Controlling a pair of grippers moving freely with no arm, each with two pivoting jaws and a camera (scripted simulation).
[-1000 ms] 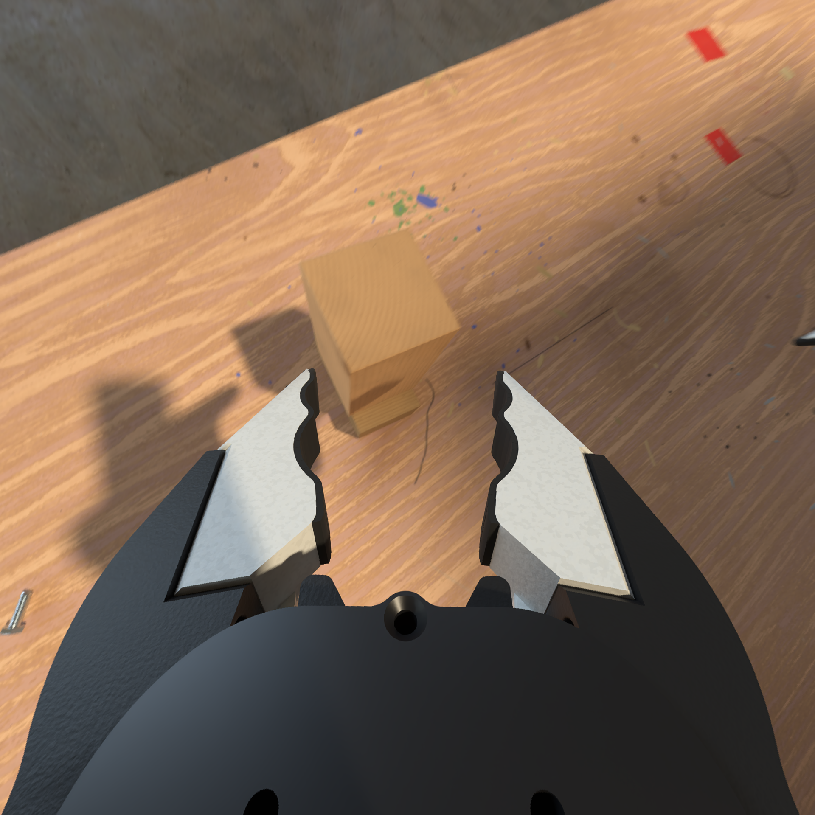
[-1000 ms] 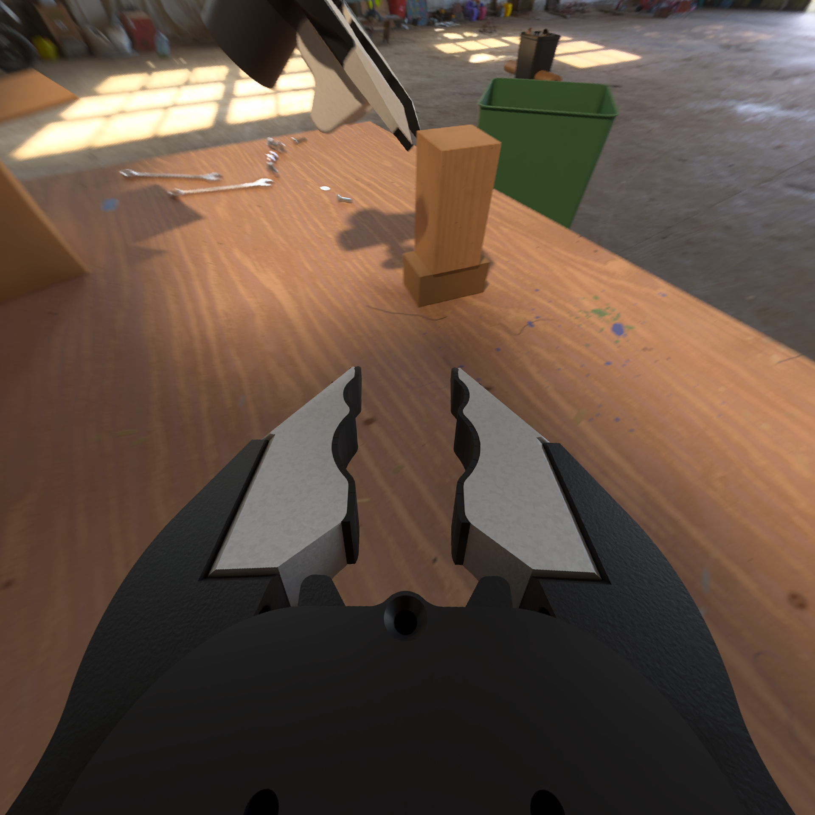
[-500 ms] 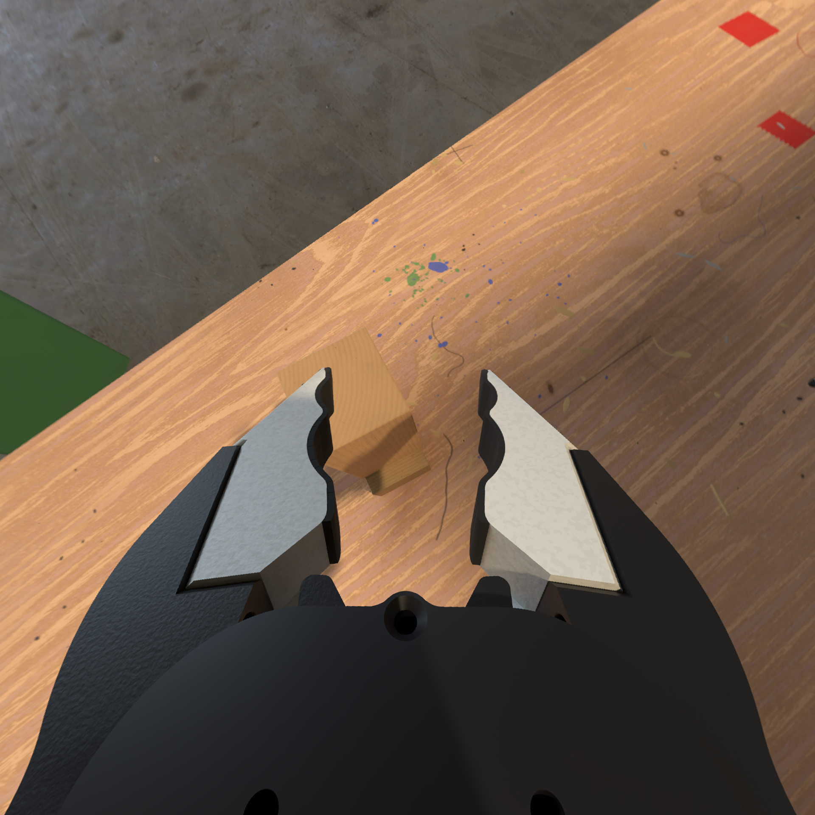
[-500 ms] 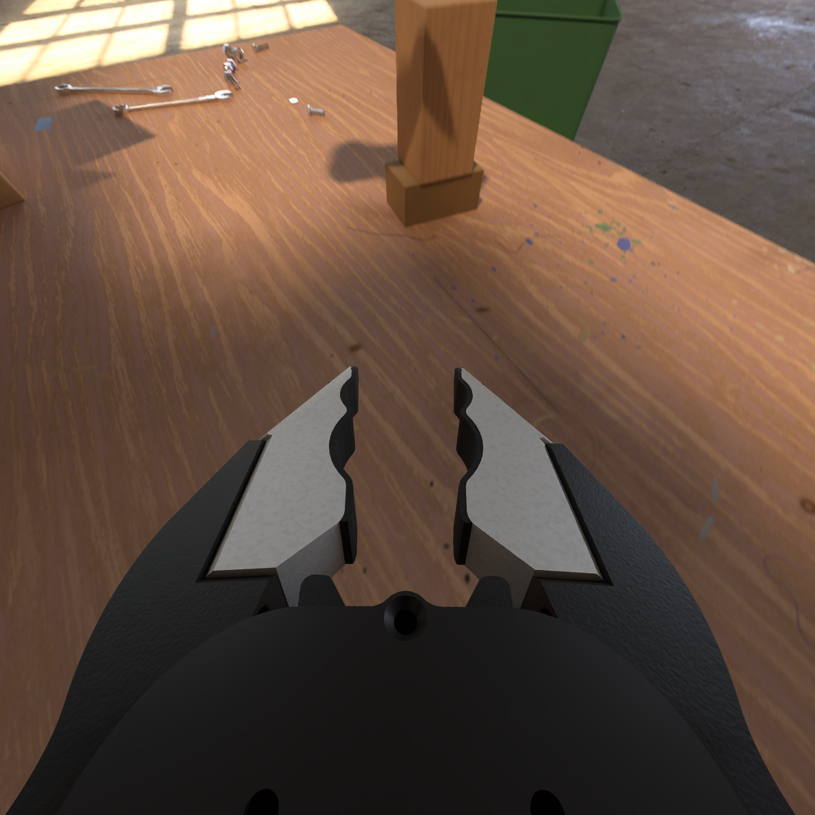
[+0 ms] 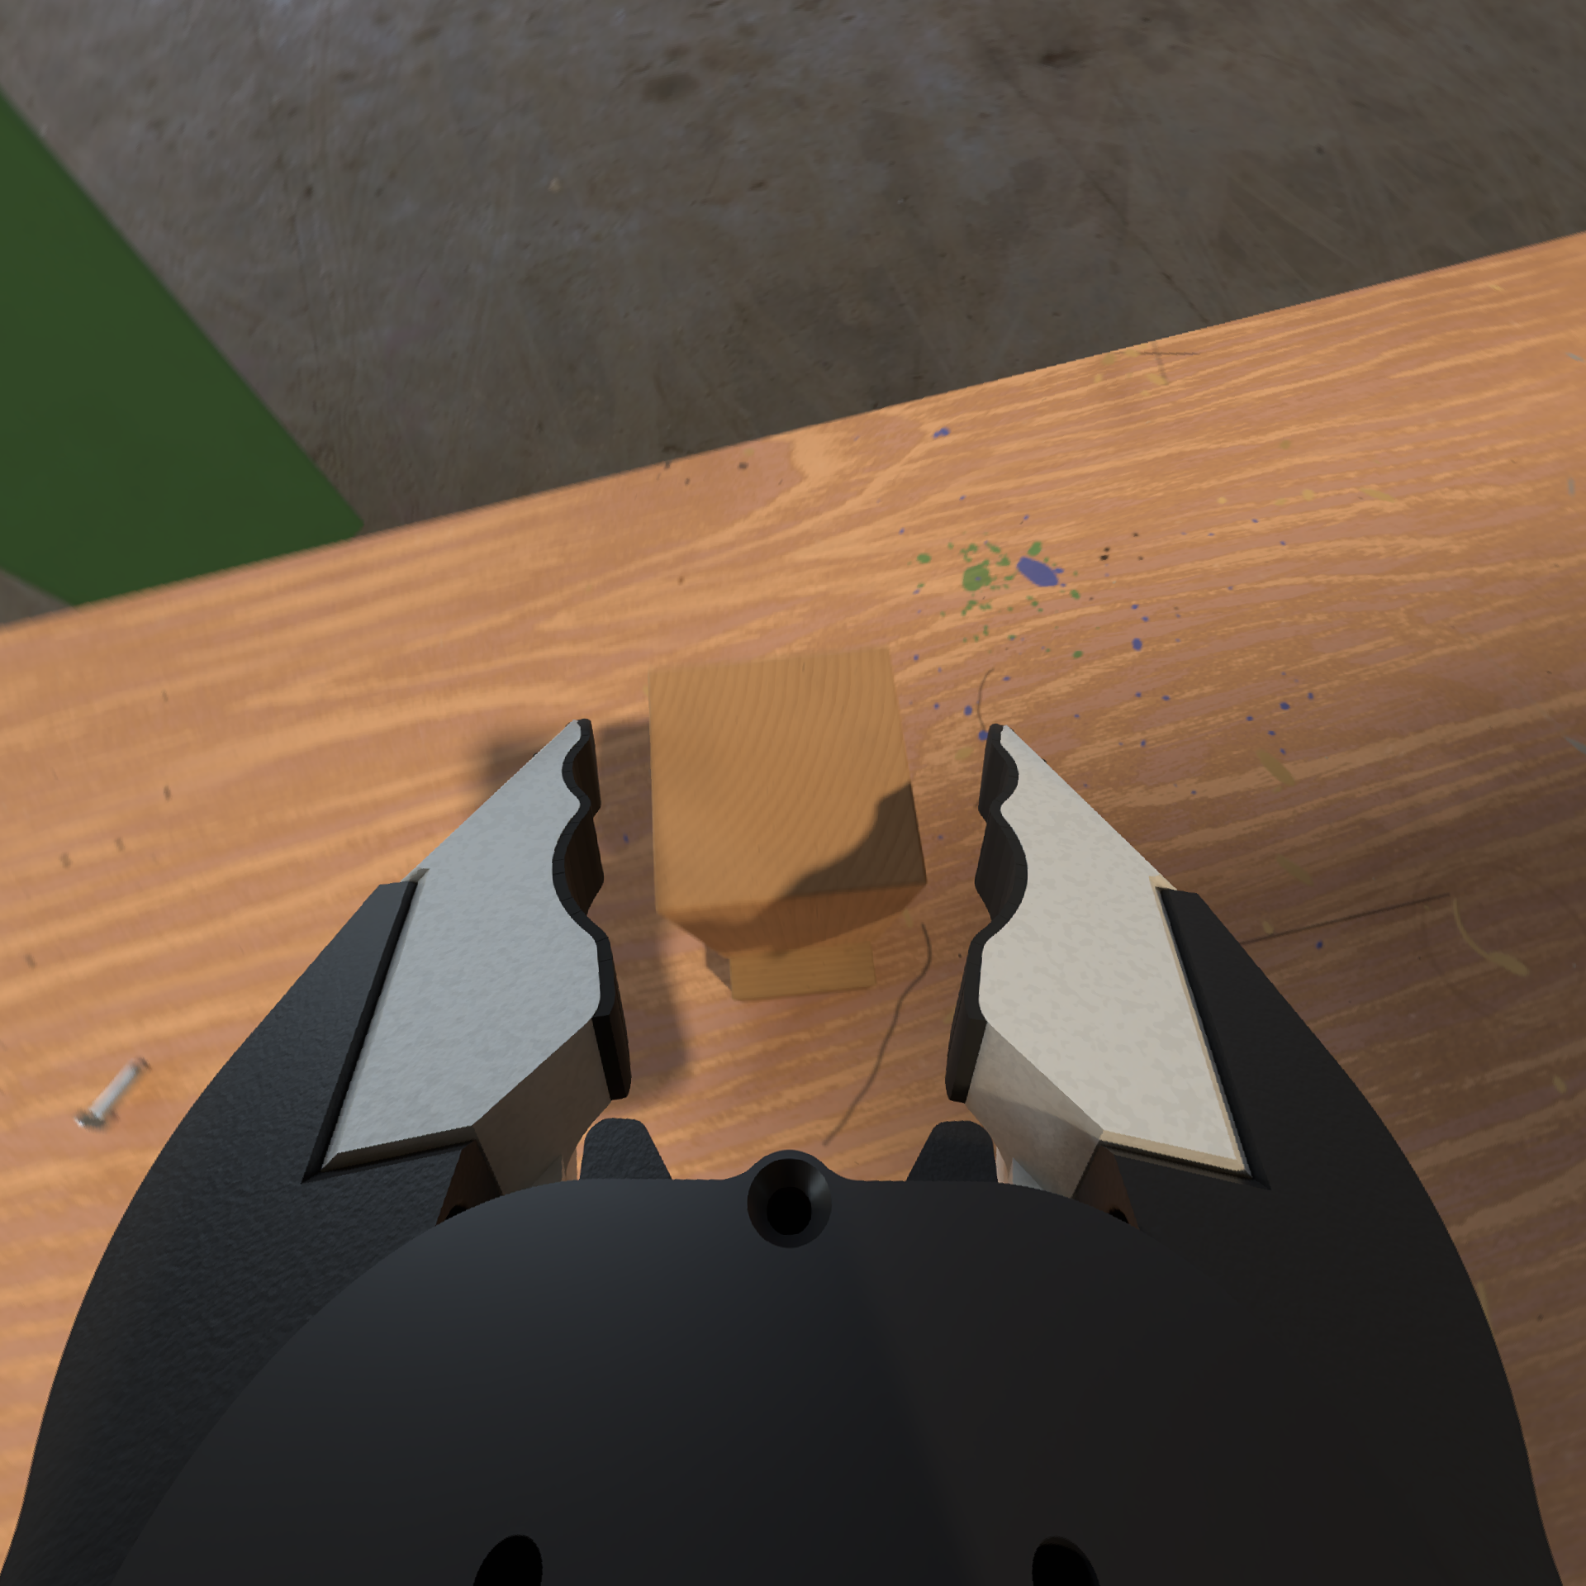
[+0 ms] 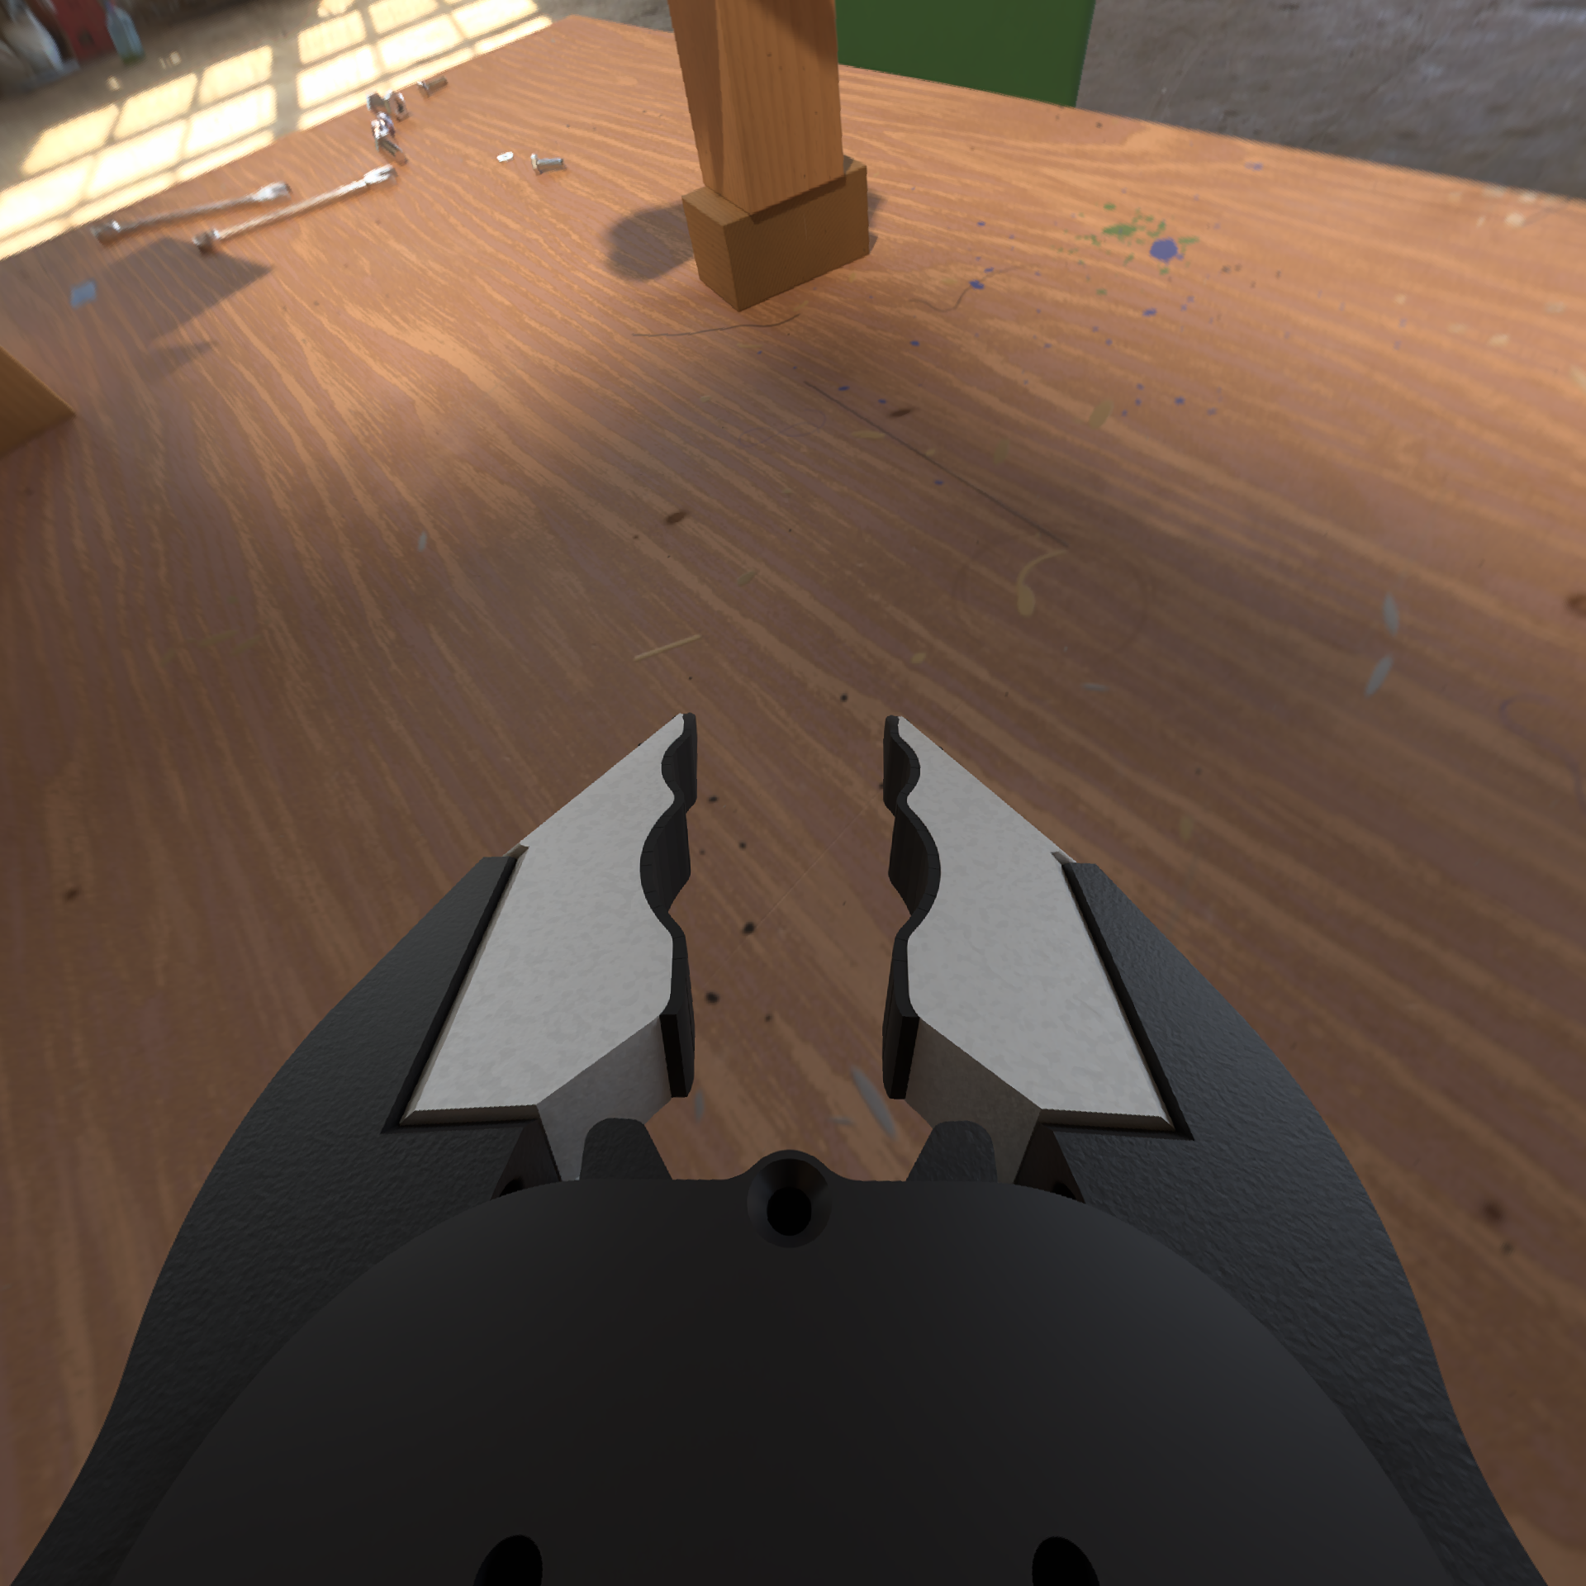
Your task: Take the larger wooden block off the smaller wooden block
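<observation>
The larger wooden block [image 5: 777, 785] stands upright on the smaller wooden block [image 5: 802, 974] on the wooden table [image 5: 1287, 601]. In the left wrist view I look down on its top, and my left gripper [image 5: 788, 729] is open with a finger on each side of the block, not touching it. In the right wrist view the tall block [image 6: 759, 94] rises out of the top of the frame above the small block [image 6: 777, 240]. My right gripper [image 6: 788, 721] is open and empty, well short of the blocks, low over the table.
A green bin [image 6: 957, 39] stands on the floor beyond the table edge; it also shows in the left wrist view [image 5: 111, 412]. Two wrenches [image 6: 249, 210] and loose bolts [image 6: 386, 120] lie at the far left. A bolt [image 5: 111, 1094] lies left of my left gripper. A wooden piece [image 6: 26, 399] sits at the left edge.
My left gripper has swung round and centred on the tall block, which now sits between its fingers. My right gripper has turned and the blocks have shifted right in its view.
</observation>
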